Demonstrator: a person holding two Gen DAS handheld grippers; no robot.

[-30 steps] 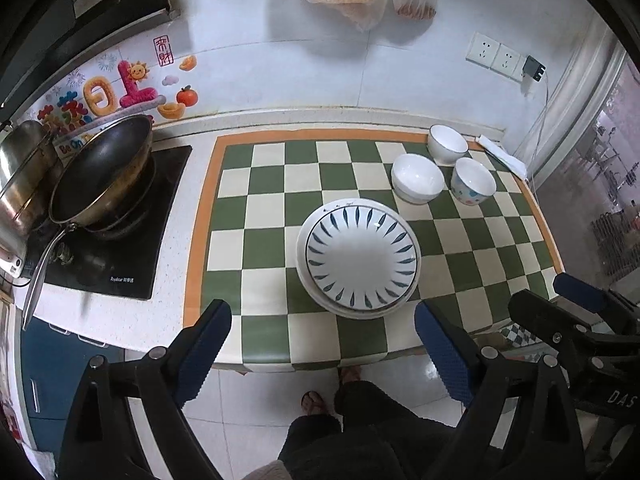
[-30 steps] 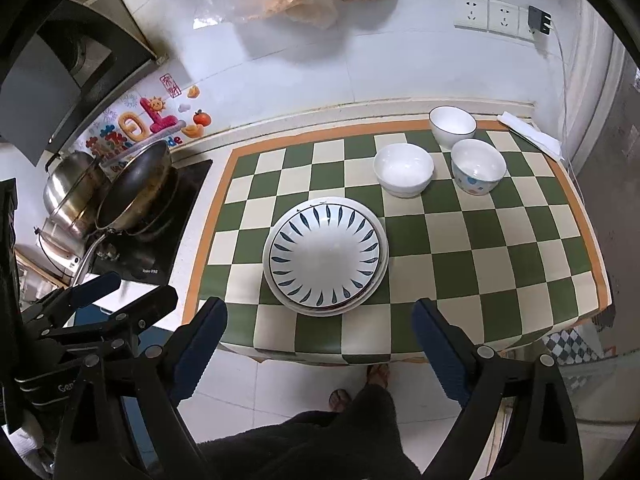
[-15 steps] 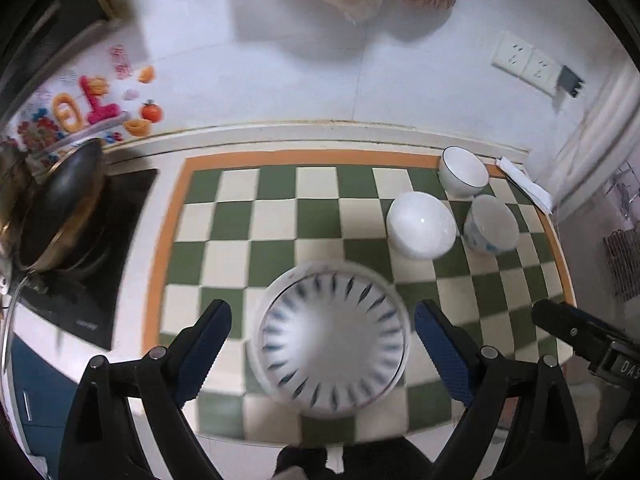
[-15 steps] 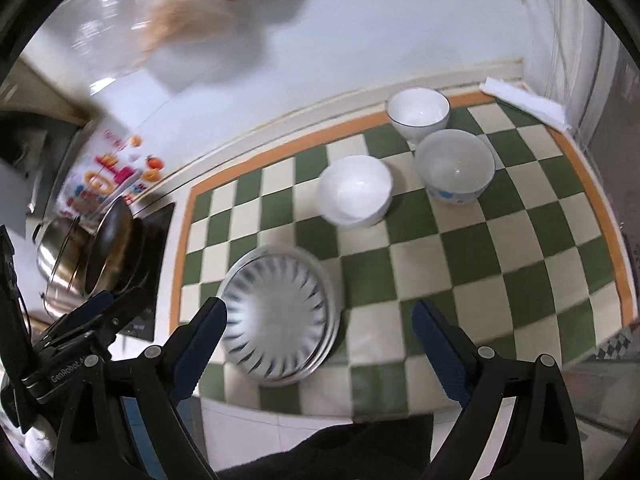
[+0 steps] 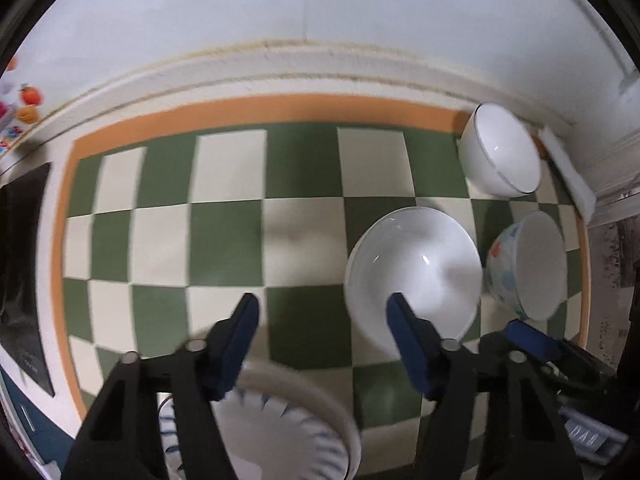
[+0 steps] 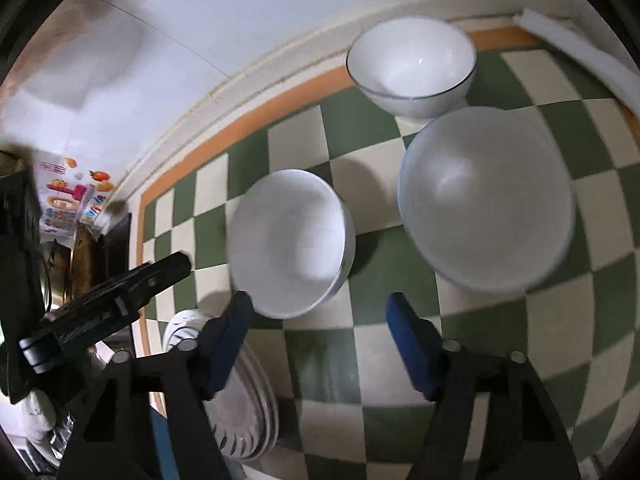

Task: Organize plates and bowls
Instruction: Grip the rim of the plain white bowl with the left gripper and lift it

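A plain white bowl sits on the green-and-cream checked mat, just ahead of the left gripper and overlapped in view by its right-hand finger; the stacked plates, the top one with blue dashes around its rim, lie below and behind the jaws, partly hidden by the left-hand finger. Both sets of jaws have just been closing and stand about half open, with nothing gripped between them. Beyond the right-hand finger stand a bowl with coloured spots and, farther back by the wall, a white bowl with a thin dark rim line. From the right gripper, the plain bowl sits just ahead of the left-hand finger, seemingly clear of it, though blur makes that uncertain. The larger bowl lies ahead to the right, with the plates under the left-hand finger.
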